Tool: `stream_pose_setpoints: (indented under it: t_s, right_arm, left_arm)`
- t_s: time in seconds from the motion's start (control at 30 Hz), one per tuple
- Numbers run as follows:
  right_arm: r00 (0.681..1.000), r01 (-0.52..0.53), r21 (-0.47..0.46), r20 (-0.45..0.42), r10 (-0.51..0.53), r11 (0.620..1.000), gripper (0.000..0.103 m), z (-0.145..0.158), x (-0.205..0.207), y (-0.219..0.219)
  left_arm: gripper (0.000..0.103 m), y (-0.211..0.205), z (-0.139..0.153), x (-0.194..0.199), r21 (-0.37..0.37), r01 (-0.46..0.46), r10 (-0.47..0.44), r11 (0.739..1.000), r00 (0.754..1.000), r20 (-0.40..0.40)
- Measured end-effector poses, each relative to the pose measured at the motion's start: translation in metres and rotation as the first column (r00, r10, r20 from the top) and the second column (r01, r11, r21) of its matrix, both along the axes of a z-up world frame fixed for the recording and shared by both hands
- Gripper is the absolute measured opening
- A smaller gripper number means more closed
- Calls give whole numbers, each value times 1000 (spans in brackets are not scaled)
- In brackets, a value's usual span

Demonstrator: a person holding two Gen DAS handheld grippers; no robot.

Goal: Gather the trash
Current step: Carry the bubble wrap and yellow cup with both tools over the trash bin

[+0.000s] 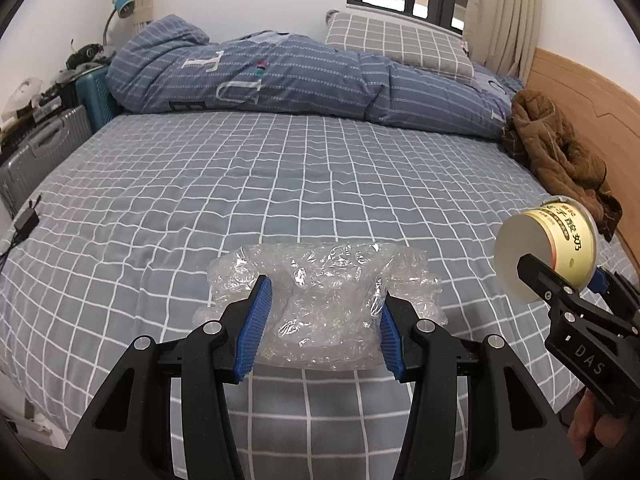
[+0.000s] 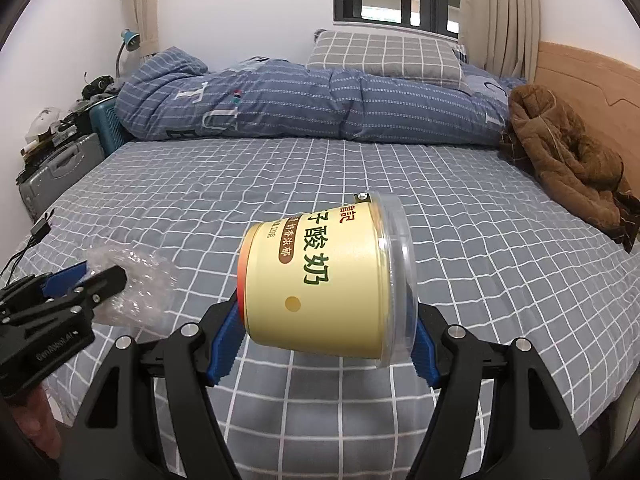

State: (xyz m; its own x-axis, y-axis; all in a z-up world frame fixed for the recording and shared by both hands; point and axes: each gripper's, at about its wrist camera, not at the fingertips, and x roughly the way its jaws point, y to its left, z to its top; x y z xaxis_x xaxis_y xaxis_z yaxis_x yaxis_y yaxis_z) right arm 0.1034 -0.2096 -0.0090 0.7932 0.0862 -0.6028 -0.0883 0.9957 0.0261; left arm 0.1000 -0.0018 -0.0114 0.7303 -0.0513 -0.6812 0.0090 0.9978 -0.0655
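My left gripper is shut on a crumpled wad of clear bubble wrap, held above the bed. It also shows at the left of the right wrist view, the gripper and the bubble wrap. My right gripper is shut on a yellow yogurt tub with a clear lid, lying on its side between the blue pads, held above the bed. In the left wrist view the tub and right gripper are at the right edge.
A bed with a grey checked sheet fills both views. A blue striped duvet and a checked pillow lie at the back. A brown jacket lies by the wooden headboard. Suitcases and a charger are at the left.
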Motion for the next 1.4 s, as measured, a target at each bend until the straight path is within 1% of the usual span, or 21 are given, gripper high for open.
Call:
stream_pose_setpoints:
  t_s: [0.1, 0.3, 0.73, 0.9, 1.23, 1.4]
  right_arm:
    - [1000, -1, 1, -2, 1, 1000, 66, 1, -8, -1]
    - [1000, -4, 6, -14, 4, 1000, 66, 0, -26, -3]
    - [1000, -11, 10, -4, 11, 1000, 66, 7, -64, -4]
    - [1000, -9, 7, -23, 9, 1000, 66, 0, -78, -5]
    - [1000, -14, 20, -12, 14, 1000, 66, 3, -107, -7]
    - [1000, -18, 8, -20, 18, 1000, 66, -1, -119, -5]
  left_arm:
    - [49, -3, 2, -12, 9, 7, -7, 1000, 1000, 2]
    - [49, 0, 6, -33, -4, 2, -2, 1000, 1000, 8]
    - [49, 1, 8, -70, -7, 7, -7, 1000, 1000, 2]
    - [49, 1, 3, -84, -10, 8, -8, 1000, 1000, -11]
    - [49, -4, -2, -113, -16, 24, -24, 1000, 1000, -20]
    - [49, -7, -7, -128, -29, 32, -33, 999, 999, -35]
